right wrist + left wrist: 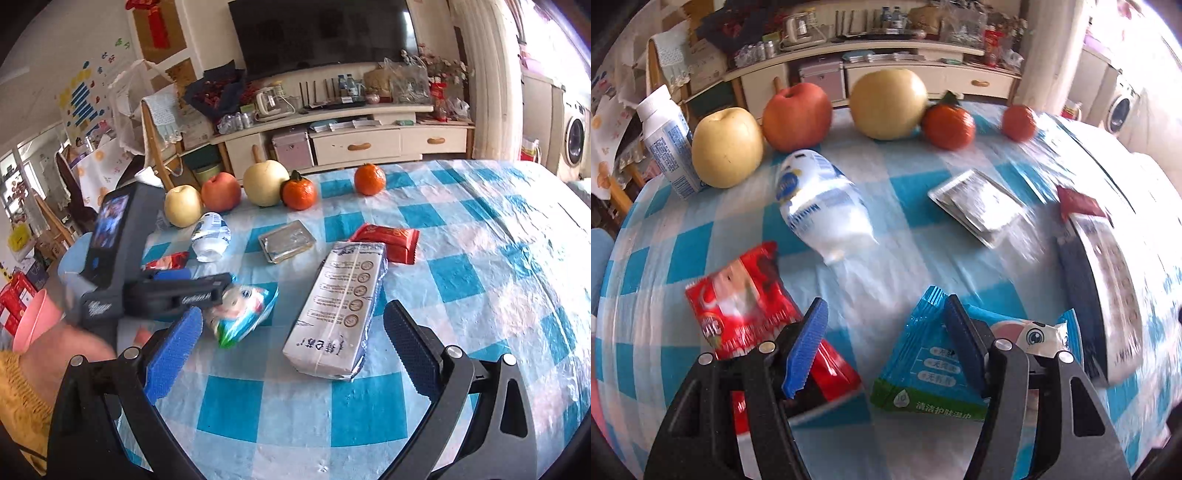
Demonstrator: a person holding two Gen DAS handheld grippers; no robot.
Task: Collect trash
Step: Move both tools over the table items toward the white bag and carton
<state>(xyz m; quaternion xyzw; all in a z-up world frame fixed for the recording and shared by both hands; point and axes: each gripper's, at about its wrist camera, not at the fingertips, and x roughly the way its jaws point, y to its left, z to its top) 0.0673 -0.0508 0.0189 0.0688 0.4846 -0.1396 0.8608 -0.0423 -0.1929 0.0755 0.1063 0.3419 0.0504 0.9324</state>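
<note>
My left gripper (882, 339) is open, low over the checked tablecloth, between a red snack wrapper (750, 314) on its left and a blue wet-wipe packet (934, 365) on its right; its right finger overlaps the packet. A crushed white bottle (823, 206) and a silver foil pack (979, 206) lie further out. My right gripper (295, 347) is open and empty, just above a long white paper-wrapped pack (340, 306). From the right wrist view the left gripper (181, 291) sits over the wet-wipe packet (243, 314). A red packet (388, 236) lies beyond.
Two pears (727, 147), an apple (798, 114) and two oranges (949, 125) line the table's far edge, with a standing white bottle (668, 140) at left. A pink bin (33, 325) sits left of the table. A TV cabinet (332, 144) stands behind.
</note>
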